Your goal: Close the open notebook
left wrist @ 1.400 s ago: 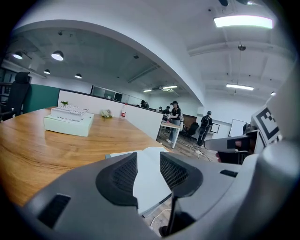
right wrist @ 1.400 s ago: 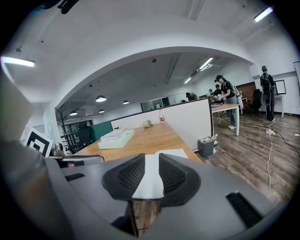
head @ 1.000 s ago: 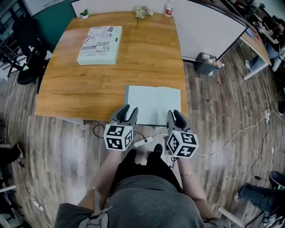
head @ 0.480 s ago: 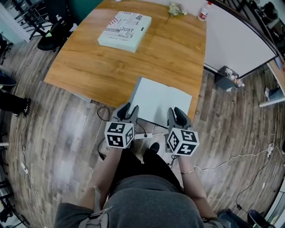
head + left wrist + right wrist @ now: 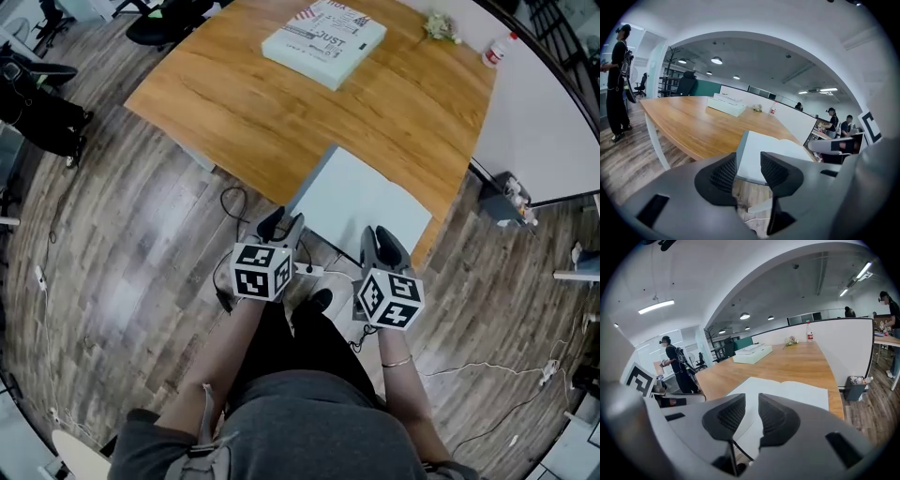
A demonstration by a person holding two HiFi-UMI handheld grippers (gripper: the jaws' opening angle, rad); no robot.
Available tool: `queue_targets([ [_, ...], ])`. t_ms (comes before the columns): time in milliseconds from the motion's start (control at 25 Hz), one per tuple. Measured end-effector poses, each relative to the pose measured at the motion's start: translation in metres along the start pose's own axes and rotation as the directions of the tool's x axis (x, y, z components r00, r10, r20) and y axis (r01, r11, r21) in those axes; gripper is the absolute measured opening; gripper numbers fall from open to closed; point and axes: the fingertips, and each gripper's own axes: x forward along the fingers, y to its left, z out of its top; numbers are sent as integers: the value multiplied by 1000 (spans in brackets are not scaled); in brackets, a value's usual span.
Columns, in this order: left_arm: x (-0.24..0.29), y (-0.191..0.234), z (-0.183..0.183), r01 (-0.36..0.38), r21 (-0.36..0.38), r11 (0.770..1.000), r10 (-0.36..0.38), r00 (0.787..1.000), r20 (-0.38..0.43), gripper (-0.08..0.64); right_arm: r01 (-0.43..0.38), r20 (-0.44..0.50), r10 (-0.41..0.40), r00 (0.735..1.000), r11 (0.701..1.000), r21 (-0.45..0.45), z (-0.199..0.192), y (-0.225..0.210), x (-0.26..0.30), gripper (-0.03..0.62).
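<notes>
The open notebook (image 5: 361, 197) lies flat with blank white pages at the near corner of the wooden table (image 5: 234, 103). It also shows ahead in the left gripper view (image 5: 752, 145) and the right gripper view (image 5: 797, 392). My left gripper (image 5: 281, 225) hangs over the floor just short of the notebook's near left edge. Its jaws are opening and nothing is between them (image 5: 748, 164). My right gripper (image 5: 384, 242) is level with it near the notebook's near right edge. A narrow gap shows between its pads, with nothing in it (image 5: 751, 411). Neither gripper touches the notebook.
A white printed box (image 5: 323, 39) lies at the table's far side, with a small flower bunch (image 5: 439, 26) and a bottle (image 5: 497, 52) beyond. A white partition (image 5: 544, 131) and a bin (image 5: 511, 197) stand at the right. A power strip and cables (image 5: 314, 272) lie on the floor by my feet.
The head view has swung, so the table now runs diagonally. Both grippers have sunk a little and now sit just off the notebook's near edge instead of over it.
</notes>
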Motion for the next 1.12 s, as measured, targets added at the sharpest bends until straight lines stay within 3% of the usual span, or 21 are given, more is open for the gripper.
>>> queue_targets([
  [480, 9, 23, -24, -66, -178, 982, 64, 998, -21, 170, -56, -91, 53, 994, 998, -38, -18, 11, 22, 87],
  [1120, 29, 29, -42, -9, -368, 930, -7, 999, -42, 173, -29, -134, 26, 991, 999, -21, -30, 6, 29, 78],
])
